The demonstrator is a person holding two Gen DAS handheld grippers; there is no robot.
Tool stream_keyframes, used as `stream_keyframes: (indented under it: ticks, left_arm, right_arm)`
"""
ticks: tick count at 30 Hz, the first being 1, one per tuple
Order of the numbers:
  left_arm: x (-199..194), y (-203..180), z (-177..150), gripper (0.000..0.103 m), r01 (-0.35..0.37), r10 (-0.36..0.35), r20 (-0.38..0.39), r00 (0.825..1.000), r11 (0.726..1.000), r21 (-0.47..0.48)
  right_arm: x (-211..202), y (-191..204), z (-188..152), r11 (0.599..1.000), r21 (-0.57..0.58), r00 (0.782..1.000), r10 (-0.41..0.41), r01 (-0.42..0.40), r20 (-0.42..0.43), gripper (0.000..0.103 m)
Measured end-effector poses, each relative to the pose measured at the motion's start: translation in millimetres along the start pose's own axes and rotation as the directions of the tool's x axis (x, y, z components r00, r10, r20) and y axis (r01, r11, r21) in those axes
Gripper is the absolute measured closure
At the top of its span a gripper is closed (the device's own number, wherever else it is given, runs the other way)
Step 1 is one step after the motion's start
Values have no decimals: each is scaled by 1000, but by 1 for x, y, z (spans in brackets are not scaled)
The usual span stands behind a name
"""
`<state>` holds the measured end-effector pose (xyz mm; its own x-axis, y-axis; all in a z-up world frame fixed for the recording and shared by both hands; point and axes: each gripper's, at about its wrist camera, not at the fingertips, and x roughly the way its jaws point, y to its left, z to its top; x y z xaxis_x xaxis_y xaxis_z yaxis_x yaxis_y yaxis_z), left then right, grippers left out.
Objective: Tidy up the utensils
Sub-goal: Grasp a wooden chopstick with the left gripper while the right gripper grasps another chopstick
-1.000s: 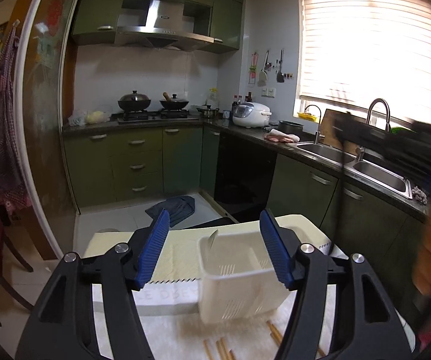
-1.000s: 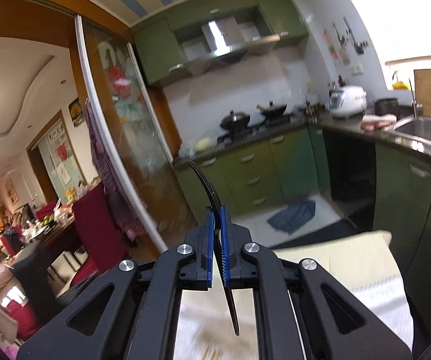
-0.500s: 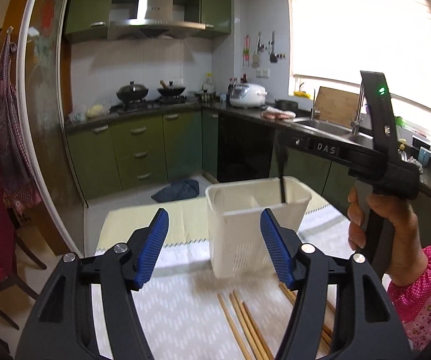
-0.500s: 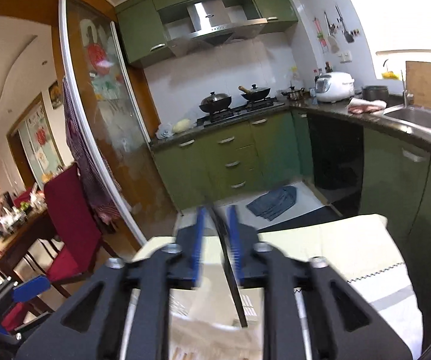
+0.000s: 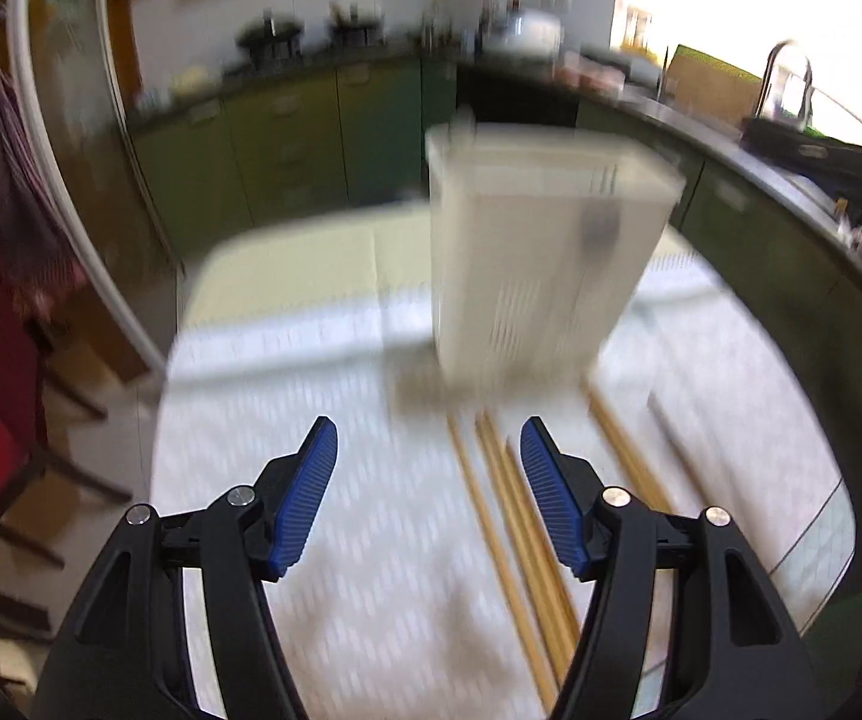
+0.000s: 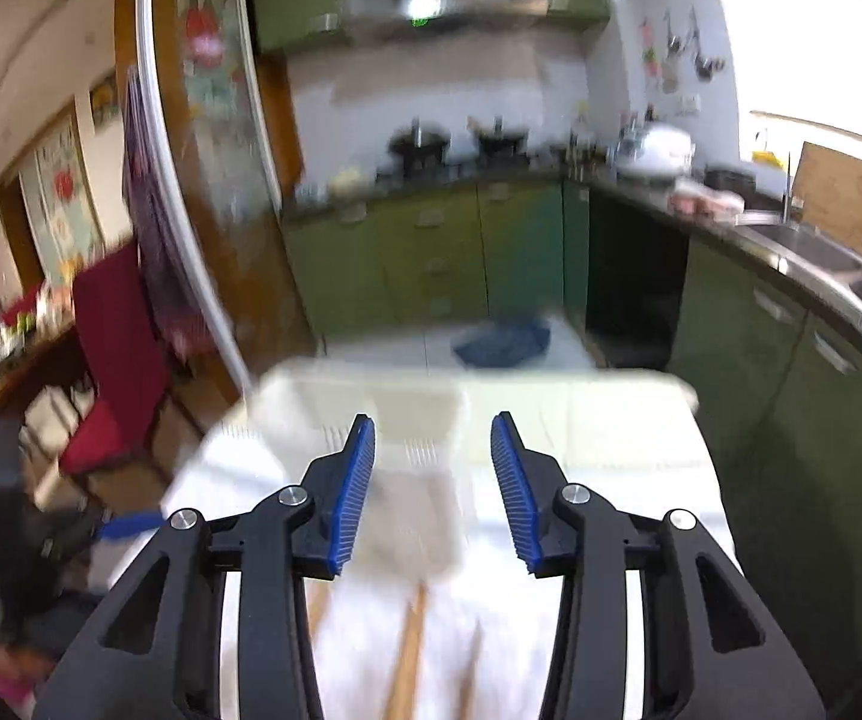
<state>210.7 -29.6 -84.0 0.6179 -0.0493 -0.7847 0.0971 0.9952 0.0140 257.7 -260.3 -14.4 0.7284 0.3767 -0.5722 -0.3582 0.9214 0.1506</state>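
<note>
Both your grippers are spread, empty: left gripper [image 5: 429,450], right gripper [image 6: 433,450]. White utensil basket [image 5: 542,252] stands upright at the far end of the table [image 5: 323,420]; chopsticks [image 5: 506,516] lie near it. Risk: views blurred, so a hasty reach could knock the basket over or scatter the chopsticks.

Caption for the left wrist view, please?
Open left tool above wooden chopsticks before a blurred white plastic utensil basket.
</note>
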Motion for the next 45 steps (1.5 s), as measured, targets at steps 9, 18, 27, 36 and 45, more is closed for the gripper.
stream_keyframes:
  ticks: [9,18,27,36,45]
  left_arm:
    - [65,-3,-25,72,16,-31,-286,958,998,-55]
    - [81,-15,-18,77,8,-26,-331,943,998,-56]
    - [99,-26,-10,85,-12,-10,-370,929,998,-56]
    - [101,-26,-5,97,17,-33,-399,916,999,-44]
    - [97,-16,-7,97,13,-21,-391,920,1000,-22]
  right_arm:
    - [10,-27,-68,999,-40,954,-45,35,-297,69]
    - [23,-37,-86,999,-25,923,-28,20,-385,69]
    - [35,-33,-96,999,-49,893,-24,2,-449,69]
    - [87,-35,-119,999,4,764,32,-38,-645,69]
    - [111,-11,-124,997,-74,722,-43,-11,-690,69]
